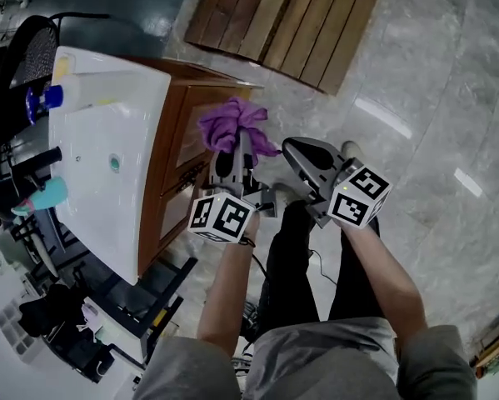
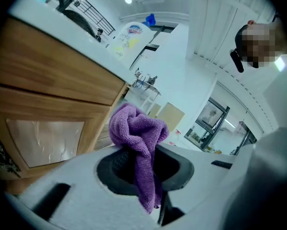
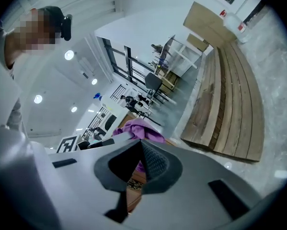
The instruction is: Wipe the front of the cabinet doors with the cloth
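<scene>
The left claw (image 2: 144,164) pinches the soft, light cloth (image 2: 136,128) mid-fold; its bunched head should conform to the cabinet door (image 2: 42,140). The right claw (image 3: 140,159) is pressed together, empty.

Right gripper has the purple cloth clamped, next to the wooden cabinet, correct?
No, the left gripper holds the purple cloth, next to the wooden cabinet; the left gripper view shows it pinched in those jaws. The right gripper holds nothing.
</scene>
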The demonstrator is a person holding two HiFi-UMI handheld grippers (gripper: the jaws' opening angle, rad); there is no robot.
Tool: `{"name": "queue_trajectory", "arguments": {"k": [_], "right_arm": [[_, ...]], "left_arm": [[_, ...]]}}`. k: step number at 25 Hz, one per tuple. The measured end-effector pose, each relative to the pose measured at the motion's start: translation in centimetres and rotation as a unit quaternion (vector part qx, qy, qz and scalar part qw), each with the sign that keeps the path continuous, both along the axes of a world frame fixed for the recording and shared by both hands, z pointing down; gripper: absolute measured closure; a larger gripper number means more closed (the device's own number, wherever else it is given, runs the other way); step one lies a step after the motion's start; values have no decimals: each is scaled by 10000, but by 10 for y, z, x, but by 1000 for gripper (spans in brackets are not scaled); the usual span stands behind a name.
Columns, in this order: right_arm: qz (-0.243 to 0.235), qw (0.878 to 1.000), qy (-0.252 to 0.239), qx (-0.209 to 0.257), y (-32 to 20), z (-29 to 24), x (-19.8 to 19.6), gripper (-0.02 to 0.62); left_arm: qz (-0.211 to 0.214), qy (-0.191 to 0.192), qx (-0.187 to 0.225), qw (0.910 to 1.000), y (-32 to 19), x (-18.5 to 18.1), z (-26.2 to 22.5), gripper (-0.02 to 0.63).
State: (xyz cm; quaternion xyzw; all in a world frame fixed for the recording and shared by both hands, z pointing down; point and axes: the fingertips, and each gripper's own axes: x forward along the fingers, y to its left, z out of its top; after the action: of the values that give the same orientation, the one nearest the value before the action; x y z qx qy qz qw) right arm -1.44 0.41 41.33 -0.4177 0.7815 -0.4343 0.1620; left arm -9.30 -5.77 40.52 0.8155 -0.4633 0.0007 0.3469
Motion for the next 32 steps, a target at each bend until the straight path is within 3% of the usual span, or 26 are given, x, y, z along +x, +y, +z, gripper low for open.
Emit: {"name": "queue_trajectory", "arguments": {"k": [11,20,25,32], "right_arm": [[-100,9987,390,318,17,-128,14,584],[-119,9909,990,910,20,-250,26,584],[-254,9757,1514,1565,24,-317,17,584],[-325,9478,2164,2320,27,-387,-1,585]], "left_arm": [[411,-463,652,9960,38,23,-131,538],[308,-342,973,9942,56,33,-245,538],[331,-913,1477,9843,65,28,-306,538],[122,-1196,2067,9710,74,9,-370,537]]}}
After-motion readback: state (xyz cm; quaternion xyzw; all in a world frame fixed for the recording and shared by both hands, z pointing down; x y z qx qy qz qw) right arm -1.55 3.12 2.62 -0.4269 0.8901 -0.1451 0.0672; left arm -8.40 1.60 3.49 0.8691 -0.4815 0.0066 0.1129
